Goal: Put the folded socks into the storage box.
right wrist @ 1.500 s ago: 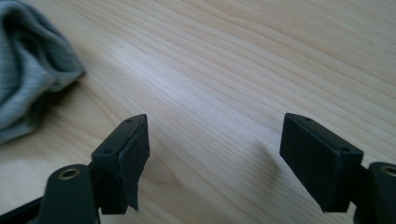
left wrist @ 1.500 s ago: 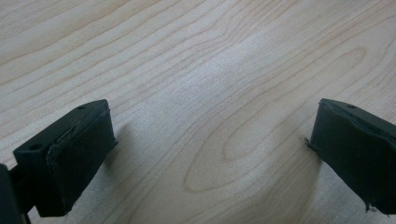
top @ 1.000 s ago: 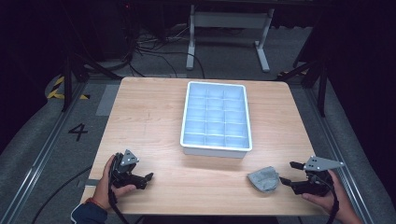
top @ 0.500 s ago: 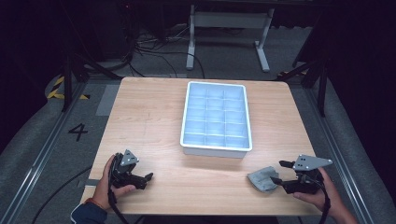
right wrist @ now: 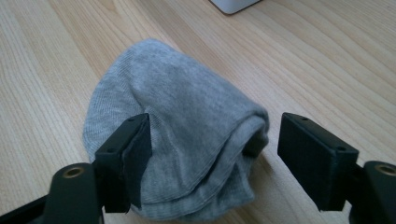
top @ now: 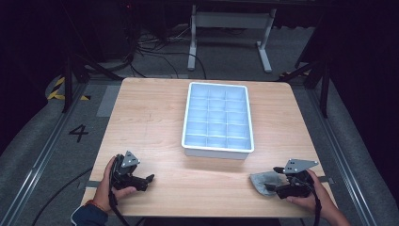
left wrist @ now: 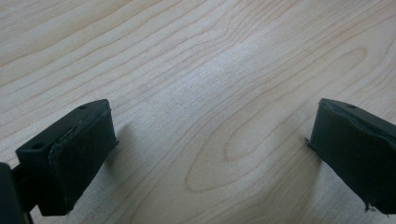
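Observation:
A rolled grey sock [top: 261,181] lies on the wooden table [top: 150,122] near its front right corner. My right gripper [top: 272,179] lies low on the table with its jaws around the near end of the sock [right wrist: 187,121]. In the right gripper view its left pad overlaps the fabric, while the right pad stands clear of it with a gap. The right gripper [right wrist: 215,140] is open, and its jaws have just been opening. My left gripper [top: 147,182] rests at the front left, and in the left gripper view it [left wrist: 210,144] is open over bare wood.
A white tray [top: 217,151] with several empty compartments stands in the middle of the table, beyond both grippers. The table's front edge runs just below both hands. Dark floor, cables and a metal stand lie behind the table.
My right gripper has slid left along the table to the sock, and its jaws now straddle the sock's end. The left gripper and the tray have stayed put.

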The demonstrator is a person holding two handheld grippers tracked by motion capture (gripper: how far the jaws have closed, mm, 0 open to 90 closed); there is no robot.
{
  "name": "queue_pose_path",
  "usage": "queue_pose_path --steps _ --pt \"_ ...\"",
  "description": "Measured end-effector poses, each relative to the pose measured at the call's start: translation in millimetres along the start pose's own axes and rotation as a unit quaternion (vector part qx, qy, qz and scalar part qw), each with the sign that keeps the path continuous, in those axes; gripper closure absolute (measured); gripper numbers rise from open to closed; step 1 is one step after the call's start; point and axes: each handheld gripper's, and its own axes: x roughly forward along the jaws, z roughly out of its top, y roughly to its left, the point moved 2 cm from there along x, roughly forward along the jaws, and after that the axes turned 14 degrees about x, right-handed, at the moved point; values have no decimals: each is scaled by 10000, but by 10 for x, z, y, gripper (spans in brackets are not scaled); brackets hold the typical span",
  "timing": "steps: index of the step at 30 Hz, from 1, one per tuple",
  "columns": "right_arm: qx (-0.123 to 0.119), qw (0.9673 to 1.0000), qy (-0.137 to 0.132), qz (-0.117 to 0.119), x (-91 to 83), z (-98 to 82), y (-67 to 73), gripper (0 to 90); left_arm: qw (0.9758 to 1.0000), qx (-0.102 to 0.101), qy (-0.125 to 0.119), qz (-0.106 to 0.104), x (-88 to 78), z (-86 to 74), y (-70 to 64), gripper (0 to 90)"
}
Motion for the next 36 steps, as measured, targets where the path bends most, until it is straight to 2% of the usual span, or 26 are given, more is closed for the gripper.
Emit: queue_pose_path --steps 2,6,11,13,17,20,22,24,30,33,36 --pt "78 10000 -11 19 10 -14 21 236 10000 1 0 0 0 0 0 5" --pt "9 10000 14 14 7 -22 71 226 10000 2 -1 0 0 0 1 5" --pt "-36 10000 9 24 -42 1 63 206 10000 0 -1 0 0 0 0 5" --pt "-1 10000 -69 70 -69 28 55 203 10000 3 1 -2 0 0 1 5" --pt "-90 9999 -107 55 -72 77 48 198 10000 13 2 -5 -1 0 2 5" --pt "-161 9998 -106 100 -53 102 57 198 10000 13 -6 -25 -2 -4 3 5" --pt "-311 9993 -54 175 6 126 101 201 10000 12 -7 -23 -2 -4 3 5" --pt "-423 9990 82 114 61 129 118 198 10000 15 -5 -23 -3 -4 3 6" --pt "-313 9991 183 204 141 106 81 186 10000 12 -7 -24 -2 -4 3 6" --pt "-264 9989 205 338 161 98 74 216 10000 28 -3 -19 -3 -4 5 6" --pt "-170 9974 221 667 172 92 71 354 10000 18 -5 -22 -3 -4 3 6"
